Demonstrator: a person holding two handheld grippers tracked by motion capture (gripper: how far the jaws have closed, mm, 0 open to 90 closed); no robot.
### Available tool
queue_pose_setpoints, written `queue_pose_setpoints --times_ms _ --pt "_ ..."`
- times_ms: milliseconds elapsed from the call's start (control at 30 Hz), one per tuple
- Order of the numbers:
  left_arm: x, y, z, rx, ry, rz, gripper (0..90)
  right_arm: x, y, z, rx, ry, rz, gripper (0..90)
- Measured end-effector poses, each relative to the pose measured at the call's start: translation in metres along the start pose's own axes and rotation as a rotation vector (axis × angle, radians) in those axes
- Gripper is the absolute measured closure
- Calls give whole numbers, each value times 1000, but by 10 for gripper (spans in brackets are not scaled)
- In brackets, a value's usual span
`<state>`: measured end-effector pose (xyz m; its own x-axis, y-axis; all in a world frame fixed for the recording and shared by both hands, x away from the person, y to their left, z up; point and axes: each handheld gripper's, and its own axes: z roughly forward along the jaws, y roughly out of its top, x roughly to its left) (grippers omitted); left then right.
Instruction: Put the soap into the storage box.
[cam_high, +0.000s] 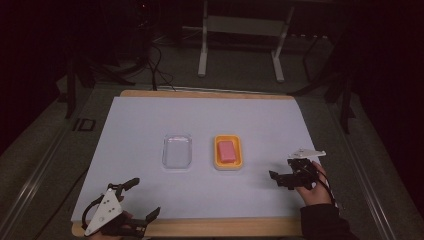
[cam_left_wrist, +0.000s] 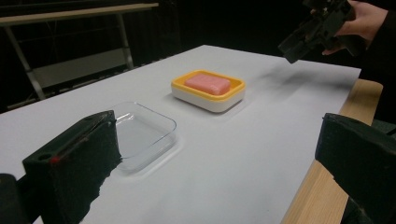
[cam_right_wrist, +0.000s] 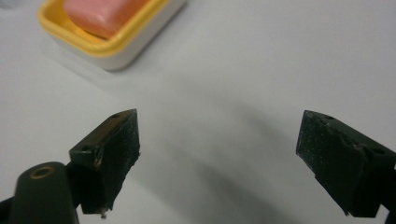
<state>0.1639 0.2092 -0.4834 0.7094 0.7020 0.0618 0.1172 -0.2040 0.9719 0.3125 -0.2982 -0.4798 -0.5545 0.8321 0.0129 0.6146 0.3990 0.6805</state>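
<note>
A pink bar of soap (cam_high: 227, 150) lies in a yellow-rimmed white soap dish (cam_high: 218, 159) at the middle of the white sheet. Left of it sits a clear plastic tray (cam_high: 177, 151) with nothing in it. My left gripper (cam_high: 144, 197) is at the front left corner, open, nothing between its jaws. In the left gripper view, the tray (cam_left_wrist: 140, 133) is close ahead and the dish (cam_left_wrist: 208, 99) with the soap (cam_left_wrist: 208, 84) is farther off. My right gripper (cam_high: 281, 168) hovers right of the dish, open. Ahead of it in the right gripper view (cam_right_wrist: 219, 149) is bare sheet, with the dish (cam_right_wrist: 116, 49) and soap (cam_right_wrist: 100, 16) at the top left.
The white sheet (cam_high: 150, 115) covers a wooden tabletop whose edge (cam_high: 225, 226) shows along the front. A metal stand (cam_high: 240, 30) and cables (cam_high: 157, 65) are on the dark floor beyond the table. The other hand and right gripper (cam_left_wrist: 317, 30) show at the top right of the left gripper view.
</note>
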Motion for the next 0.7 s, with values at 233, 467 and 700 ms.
queue_pose_setpoints --times_ms 233,467,700 --pt "0 0 0 4 -2 2 2 -3 -15 -1 30 -31 -1 130" --pt "-1 0 1 6 -9 2 2 -8 -23 -2 23 -56 -2 130" --pt "-1 0 0 5 -11 1 2 -9 -24 2 21 -40 11 129"
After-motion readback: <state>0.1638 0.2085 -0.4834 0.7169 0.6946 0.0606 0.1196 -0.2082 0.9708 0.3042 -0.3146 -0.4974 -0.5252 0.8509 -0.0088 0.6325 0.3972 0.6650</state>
